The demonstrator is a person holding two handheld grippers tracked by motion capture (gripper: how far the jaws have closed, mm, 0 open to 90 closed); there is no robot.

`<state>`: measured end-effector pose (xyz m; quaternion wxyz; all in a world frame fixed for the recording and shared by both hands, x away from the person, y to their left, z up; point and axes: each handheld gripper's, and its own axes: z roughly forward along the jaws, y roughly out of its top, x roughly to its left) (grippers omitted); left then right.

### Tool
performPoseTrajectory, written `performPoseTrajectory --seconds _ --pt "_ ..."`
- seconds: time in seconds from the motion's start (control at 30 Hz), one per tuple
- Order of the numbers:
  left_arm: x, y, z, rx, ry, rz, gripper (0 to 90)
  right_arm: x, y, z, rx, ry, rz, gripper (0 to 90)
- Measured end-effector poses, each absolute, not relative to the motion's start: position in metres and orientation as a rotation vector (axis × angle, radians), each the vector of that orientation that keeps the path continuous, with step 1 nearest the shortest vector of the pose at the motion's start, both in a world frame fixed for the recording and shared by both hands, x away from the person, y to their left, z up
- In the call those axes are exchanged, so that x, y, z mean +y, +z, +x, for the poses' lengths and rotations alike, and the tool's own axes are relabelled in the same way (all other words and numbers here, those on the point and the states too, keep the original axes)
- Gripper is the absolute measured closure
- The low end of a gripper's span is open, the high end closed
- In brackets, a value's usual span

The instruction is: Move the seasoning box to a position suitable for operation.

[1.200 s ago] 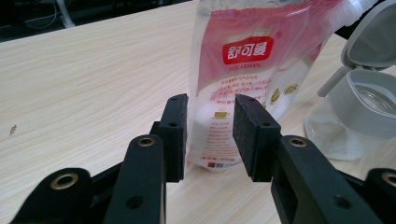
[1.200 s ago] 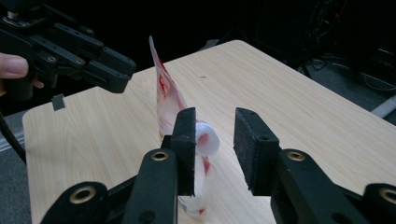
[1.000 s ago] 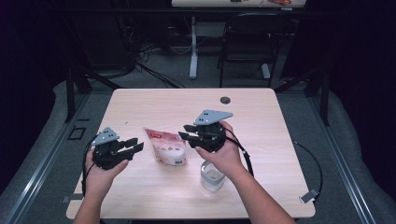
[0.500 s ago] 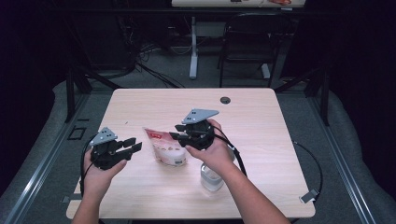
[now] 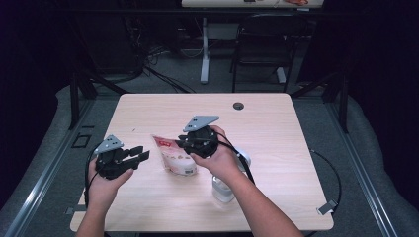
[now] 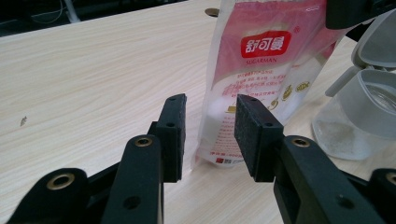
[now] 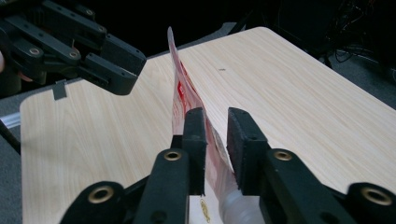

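Right gripper (image 5: 184, 143) moved onto sugar bag (image 5: 174, 157), jaws just closing on it, left gripper (image 5: 141, 154) gaping.

Worktop (image 5: 276, 128): pale wood-grain laminate, smooth, matt.
Bag (image 6: 261, 70): thin plastic film, glossy, red-and-white print, creased; white granular fill shows through lower part.
Jar (image 6: 359, 121): clear plastic, smooth; lid grey, semi-matt.
Left claw (image 6: 210, 135): black plastic, matt; pads coarse, rubbery.
Right claw (image 7: 215, 140): same finish; brass-coloured metal pivot bushings.
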<state>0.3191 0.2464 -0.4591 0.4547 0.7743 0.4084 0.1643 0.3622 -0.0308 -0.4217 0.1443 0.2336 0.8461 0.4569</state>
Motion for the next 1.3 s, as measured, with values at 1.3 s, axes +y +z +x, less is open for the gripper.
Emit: performPoseTrajectory --seconds 1.3 --pt "0.242 -0.463 0.320 0.995 0.358 1.905 63.7 -0.058 -0.417 0.312 2.572 1.365 0.473 90.0"
